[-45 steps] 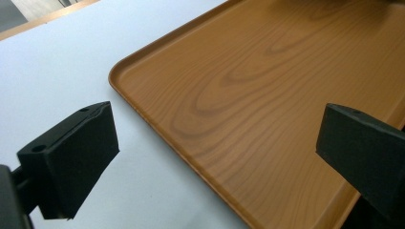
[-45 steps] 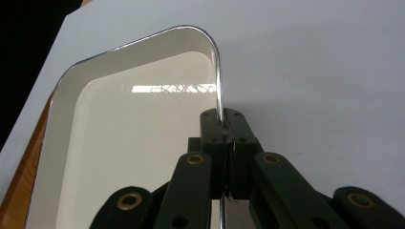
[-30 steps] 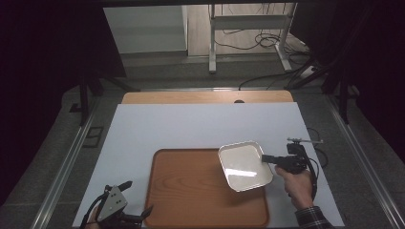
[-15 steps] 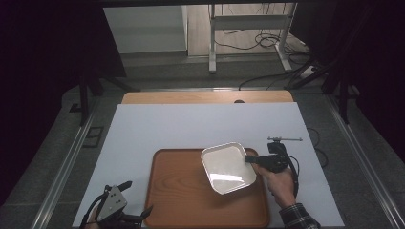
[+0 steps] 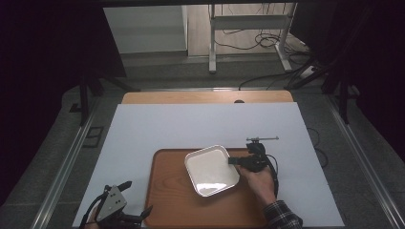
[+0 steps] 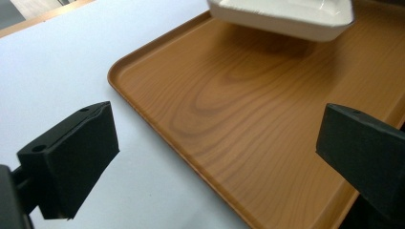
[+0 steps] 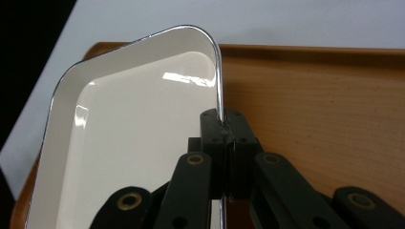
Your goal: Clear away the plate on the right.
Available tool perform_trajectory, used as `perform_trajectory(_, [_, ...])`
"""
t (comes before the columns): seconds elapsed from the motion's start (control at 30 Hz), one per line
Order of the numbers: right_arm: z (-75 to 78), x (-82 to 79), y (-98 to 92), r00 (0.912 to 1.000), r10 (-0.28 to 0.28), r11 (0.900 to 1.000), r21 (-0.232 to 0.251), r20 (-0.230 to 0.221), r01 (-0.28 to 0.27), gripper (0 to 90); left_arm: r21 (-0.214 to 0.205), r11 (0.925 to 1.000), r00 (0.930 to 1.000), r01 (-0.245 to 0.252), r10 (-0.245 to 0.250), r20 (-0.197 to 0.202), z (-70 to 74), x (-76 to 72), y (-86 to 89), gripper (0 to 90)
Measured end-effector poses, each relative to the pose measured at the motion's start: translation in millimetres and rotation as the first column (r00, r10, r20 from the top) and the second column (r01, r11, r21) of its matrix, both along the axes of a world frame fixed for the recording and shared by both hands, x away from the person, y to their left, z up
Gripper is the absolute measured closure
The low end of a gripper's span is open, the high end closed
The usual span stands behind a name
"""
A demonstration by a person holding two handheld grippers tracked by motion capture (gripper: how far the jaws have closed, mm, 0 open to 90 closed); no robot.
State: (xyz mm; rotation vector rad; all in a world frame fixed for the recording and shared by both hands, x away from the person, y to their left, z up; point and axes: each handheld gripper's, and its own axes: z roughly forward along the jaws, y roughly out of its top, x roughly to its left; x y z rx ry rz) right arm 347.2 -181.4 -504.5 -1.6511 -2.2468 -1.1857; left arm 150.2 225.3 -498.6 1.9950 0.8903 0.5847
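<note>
One white dish (image 5: 211, 171), pinched by its rim in the right gripper (image 5: 237, 161), hangs above the wooden tray (image 5: 172, 210); setting down remains; the left gripper (image 5: 136, 200) waits, jaws apart, empty.

Tray (image 5: 176, 200): wood-grain finish, smooth, satin sheen, grain clear under my left gripper (image 6: 215, 157). Dish (image 5: 211, 170): glossy white, looks like enamel or glazed, thin dark shiny rim, bright glare spots inside. My right gripper (image 7: 228, 143): matt black plastic jaws, brass-looking rivets on the links. Table cover (image 5: 191, 124): matt white, smooth, paper-like. Sleeve (image 5: 282, 219): plaid cloth.
</note>
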Motion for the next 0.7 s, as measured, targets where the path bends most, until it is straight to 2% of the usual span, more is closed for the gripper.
perform_trajectory(0.23, [-6.0,4.6,1.2,0.9996,-0.028,0.9986,-0.046,0.006,0.028,88.0,-0.007,1.0,1.0,0.002,-0.002,-0.005,-0.1,0.2,-0.2,0.3])
perform_trajectory(0.27, [-8.2,5.4,0.6,0.9993,-0.034,0.9974,-0.064,0.013,0.035,88.0,-0.007,1.0,1.0,0.001,-0.001,-0.005,0.0,0.2,-0.4,0.2])
perform_trajectory(0.5, [-12.5,7.1,-2.2,0.9993,-0.034,0.9966,-0.074,0.016,0.035,86.8,-0.007,1.0,1.0,0.002,-0.002,-0.006,0.0,0.2,-0.5,0.3])
perform_trajectory(0.63, [-13.1,7.0,-3.2,0.9996,-0.015,0.9972,-0.073,0.023,0.017,81.0,-0.005,1.0,1.0,0.001,-0.001,-0.006,0.1,-0.1,-0.4,0.3])
perform_trajectory(0.67, [-10.5,6.1,-4.0,0.9991,-0.003,0.9958,-0.091,0.042,0.007,77.0,-0.004,1.0,1.0,0.0,0.0,-0.007,0.0,-0.1,-0.3,0.3])
perform_trajectory(0.7, [-10.5,6.1,-4.0,0.9991,-0.003,0.9958,-0.091,0.042,0.007,77.0,-0.004,1.0,1.0,0.0,0.0,-0.007,0.0,-0.1,-0.3,0.3])
